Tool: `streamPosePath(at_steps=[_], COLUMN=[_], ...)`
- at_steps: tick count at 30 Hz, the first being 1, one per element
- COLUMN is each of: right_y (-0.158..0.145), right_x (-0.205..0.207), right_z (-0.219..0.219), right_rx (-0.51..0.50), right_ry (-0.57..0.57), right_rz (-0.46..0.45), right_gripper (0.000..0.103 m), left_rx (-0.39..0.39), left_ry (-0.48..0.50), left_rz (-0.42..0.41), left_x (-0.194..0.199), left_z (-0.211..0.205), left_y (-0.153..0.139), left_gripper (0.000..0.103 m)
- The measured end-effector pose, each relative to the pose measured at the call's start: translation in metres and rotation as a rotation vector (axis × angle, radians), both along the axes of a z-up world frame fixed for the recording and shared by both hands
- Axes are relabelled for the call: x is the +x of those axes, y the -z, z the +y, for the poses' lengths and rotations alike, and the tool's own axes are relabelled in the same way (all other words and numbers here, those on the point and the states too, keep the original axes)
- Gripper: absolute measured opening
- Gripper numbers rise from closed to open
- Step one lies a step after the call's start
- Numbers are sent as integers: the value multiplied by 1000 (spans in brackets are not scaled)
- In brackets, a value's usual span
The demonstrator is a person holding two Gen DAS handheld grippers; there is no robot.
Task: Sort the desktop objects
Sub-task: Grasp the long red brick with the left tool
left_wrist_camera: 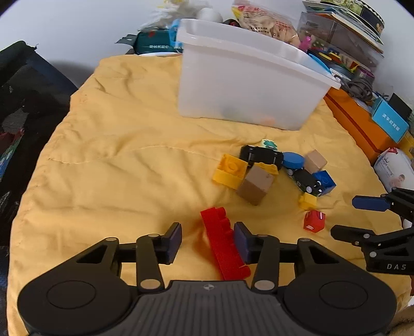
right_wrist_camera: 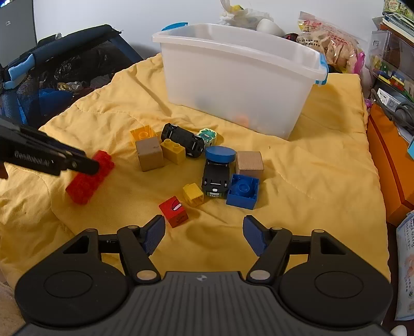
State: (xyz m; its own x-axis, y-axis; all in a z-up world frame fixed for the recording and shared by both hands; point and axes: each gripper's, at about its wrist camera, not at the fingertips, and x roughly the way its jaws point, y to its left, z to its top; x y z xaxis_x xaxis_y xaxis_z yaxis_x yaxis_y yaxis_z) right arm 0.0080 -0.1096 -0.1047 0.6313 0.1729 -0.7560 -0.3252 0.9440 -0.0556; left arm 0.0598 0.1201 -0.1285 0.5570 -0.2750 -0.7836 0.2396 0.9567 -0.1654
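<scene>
Left gripper: our jaws apart, long red brick between them, leaning on one pad | Right gripper: our jaws wide apart, empty, over yellow quilt | Toy pile: red cube, blue brick, black car near us | White bin behind the pile

A home, likely a child's room: toy bricks on a yellow quilt, snack bags and stacked picture books at its far edge
</scene>
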Motion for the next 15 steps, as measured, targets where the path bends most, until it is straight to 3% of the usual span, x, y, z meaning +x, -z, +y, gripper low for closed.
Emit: streamPosePath(at_steps=[5,10,15], right_y=[0,1,0], right_x=[1,1,1], right_z=[-2,-2,-1], right_rx=[0,-2,-6], right_ry=[9,2,-7], right_rz=[1,3,-2], right_gripper=[70,70,70], left_rx=[52,-35,-58], left_ry=[-36,-140,-138], left_rz=[-17,48,8], left_x=[-10,-5,-16], left_z=[6,31,20], left_y=[-4,4,-15], left_gripper=[49,50,48])
